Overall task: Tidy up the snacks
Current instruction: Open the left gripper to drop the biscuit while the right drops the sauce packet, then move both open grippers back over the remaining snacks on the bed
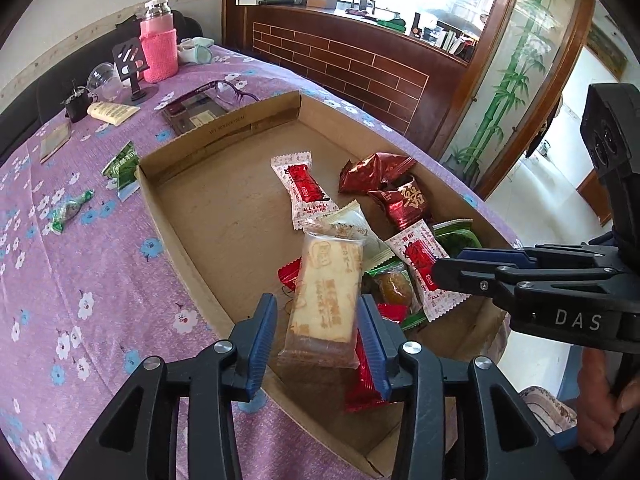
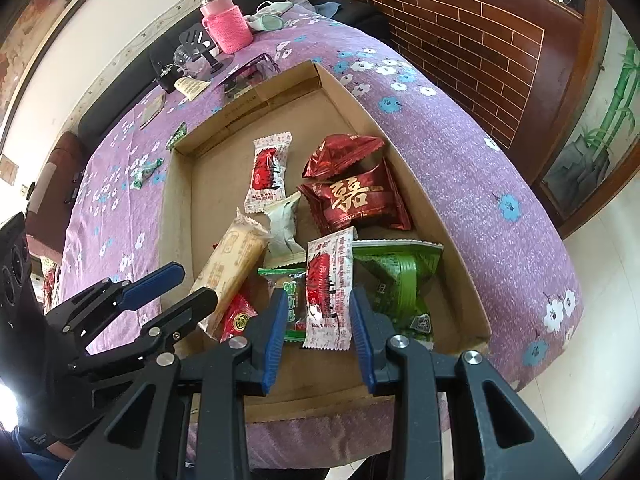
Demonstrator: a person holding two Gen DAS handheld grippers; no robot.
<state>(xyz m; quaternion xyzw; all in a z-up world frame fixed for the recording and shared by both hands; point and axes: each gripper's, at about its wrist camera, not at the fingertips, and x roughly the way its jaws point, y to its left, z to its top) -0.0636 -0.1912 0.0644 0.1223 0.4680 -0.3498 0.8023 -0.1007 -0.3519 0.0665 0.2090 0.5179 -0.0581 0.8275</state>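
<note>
A shallow cardboard box [image 1: 224,136] on the purple flowered cloth holds a heap of wrapped snacks. My left gripper [image 1: 318,340] is open at the box's near corner. A beige biscuit packet [image 1: 326,300] leans between its jaws, with a gap at the left pad. My right gripper [image 2: 320,332] is shut on a white-and-red candy packet [image 2: 330,292], held upright over the heap; it also reaches in from the right [image 1: 440,270]. Red foil packets [image 2: 356,196] and a green packet [image 2: 400,276] lie in the box. A green packet [image 1: 122,168] and a green candy [image 1: 70,208] lie outside it.
A pink-sleeved bottle [image 1: 158,46], a phone stand [image 1: 132,64], a clear cup [image 1: 102,76], glasses [image 1: 228,92] and a dark flat case [image 1: 192,114] stand behind the box. The table edge drops off right of the box [image 2: 520,240]. A hand [image 1: 600,412] holds the right gripper.
</note>
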